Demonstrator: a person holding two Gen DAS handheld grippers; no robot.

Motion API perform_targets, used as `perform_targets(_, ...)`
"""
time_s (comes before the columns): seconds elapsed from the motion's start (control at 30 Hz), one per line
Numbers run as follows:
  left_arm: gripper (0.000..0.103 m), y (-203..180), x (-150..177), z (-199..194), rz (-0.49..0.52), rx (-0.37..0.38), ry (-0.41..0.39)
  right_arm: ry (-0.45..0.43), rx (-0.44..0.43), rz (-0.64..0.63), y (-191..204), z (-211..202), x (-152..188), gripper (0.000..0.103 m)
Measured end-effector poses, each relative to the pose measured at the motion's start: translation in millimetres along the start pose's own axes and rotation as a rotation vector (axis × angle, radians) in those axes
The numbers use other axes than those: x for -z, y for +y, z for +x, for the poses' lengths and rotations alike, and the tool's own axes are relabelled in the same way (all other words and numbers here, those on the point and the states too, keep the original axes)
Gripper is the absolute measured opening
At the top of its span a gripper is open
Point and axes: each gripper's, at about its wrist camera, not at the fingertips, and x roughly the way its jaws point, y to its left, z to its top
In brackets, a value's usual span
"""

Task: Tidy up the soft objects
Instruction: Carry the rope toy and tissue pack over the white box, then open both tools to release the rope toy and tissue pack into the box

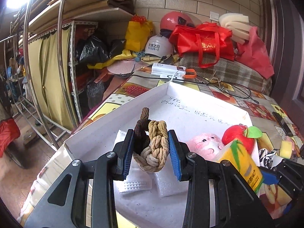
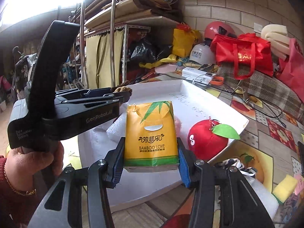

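Holding a pink plush [image 1: 206, 146] and apple plush [image 1: 238, 137], the white tray [image 1: 117, 110] sits below grippers clamping a braided band [image 1: 152, 146] and tissue pack [image 2: 151, 134].

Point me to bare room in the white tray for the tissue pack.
Free: the far tray floor by the handwriting, behind the plush apple and pink plush. Crowded: the near end, with foam pads under the left gripper.

My left hand-held gripper [image 1: 151, 152] is black, with slotted arms, silver round screws at the joints and ribbed blue pads [image 1: 175, 157] on its fingers. My right hand-held gripper [image 2: 151, 163] is built the same. My left hand [image 2: 36, 159] shows bare skin, a dark red sleeve and a thin gold bracelet [image 2: 18, 190].
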Motion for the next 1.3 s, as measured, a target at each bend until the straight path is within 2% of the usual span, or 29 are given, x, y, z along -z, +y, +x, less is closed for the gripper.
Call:
perform_targets(0.1,0.035,5,-1,4,-0.024,-0.001,0.016,0.091,-0.024,0.040,-9,20,-2,0.048)
perform_targets(0.27,0.035,3,-2,4,-0.017,-0.003,0.018,0.073,0.059,0.163,-35,32,-13,0.048)
perform_targets(0.3,0.039,2,-2,4,-0.013,-0.011,0.017,0.070,0.068,0.189,-40,33,-13,0.050)
perform_targets(0.37,0.053,1,-2,2,-0.008,-0.031,0.009,0.070,0.082,0.211,-43,34,-14,0.052)
perform_targets(0.43,0.097,1,-2,0,-0.008,-0.051,-0.006,0.047,0.089,0.186,-36,28,-15,0.074)
perform_targets(0.47,0.103,1,-1,-2,-0.007,-0.056,-0.015,0.034,0.108,0.168,-31,26,-16,0.096)
perform_targets(0.5,0.103,1,-1,-4,-0.006,-0.059,-0.027,0.021,0.121,0.150,-27,23,-16,0.103)
perform_targets(0.67,0.103,2,0,-9,-0.008,-0.082,-0.057,-0.023,0.179,0.098,-19,20,-21,0.103)
perform_targets(0.83,0.103,5,3,-23,-0.018,-0.103,-0.126,-0.139,0.225,0.091,-17,-3,-17,0.103)
perform_targets(1.03,0.103,-14,13,-38,0.041,-0.099,-0.138,-0.196,0.222,0.022,2,-37,2,0.103)
perform_targets(1.17,0.103,-31,24,-50,0.072,-0.068,-0.132,-0.217,0.228,-0.036,10,-62,19,0.103)
perform_targets(1.3,0.103,-52,36,-67,0.097,-0.013,-0.132,-0.218,0.234,-0.031,3,-84,35,0.103)
